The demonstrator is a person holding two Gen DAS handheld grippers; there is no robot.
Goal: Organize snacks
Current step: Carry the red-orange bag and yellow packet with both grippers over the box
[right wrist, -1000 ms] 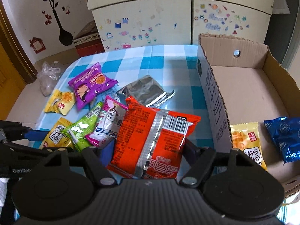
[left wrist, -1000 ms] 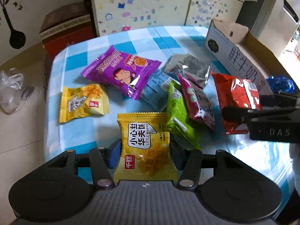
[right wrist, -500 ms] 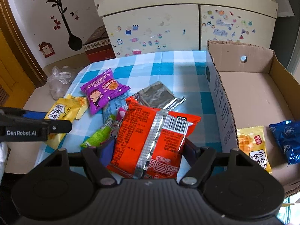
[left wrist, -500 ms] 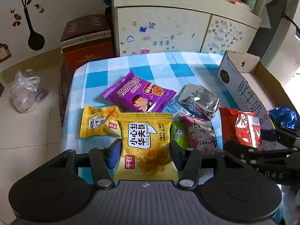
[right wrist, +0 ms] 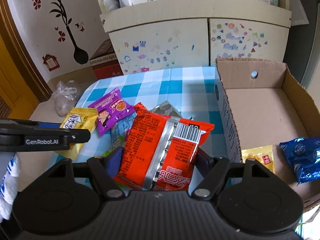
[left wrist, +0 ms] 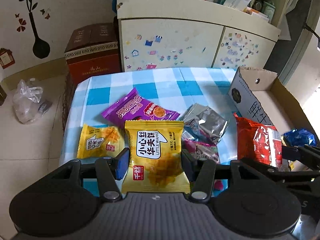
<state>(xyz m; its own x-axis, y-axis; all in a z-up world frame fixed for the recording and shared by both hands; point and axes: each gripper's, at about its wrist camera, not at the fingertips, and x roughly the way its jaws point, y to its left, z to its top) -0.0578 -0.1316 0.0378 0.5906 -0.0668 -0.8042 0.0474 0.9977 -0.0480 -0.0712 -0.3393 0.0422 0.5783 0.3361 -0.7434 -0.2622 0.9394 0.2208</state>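
Snacks lay scattered across the checked surface (left wrist: 160,84) — the left claw (left wrist: 154,163) clamped a yellow waffle packet (left wrist: 155,156) clear of it, the right claw (right wrist: 158,159) gripped a red packet (right wrist: 162,148). Best carried over the cardboard box (right wrist: 266,108) at the surface's right edge — released low, beside the blue packet (right wrist: 302,156) inside.

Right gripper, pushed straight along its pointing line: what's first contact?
Likely the silver foil packet on the table, just beyond the red packet that the right gripper holds; depth is unclear.
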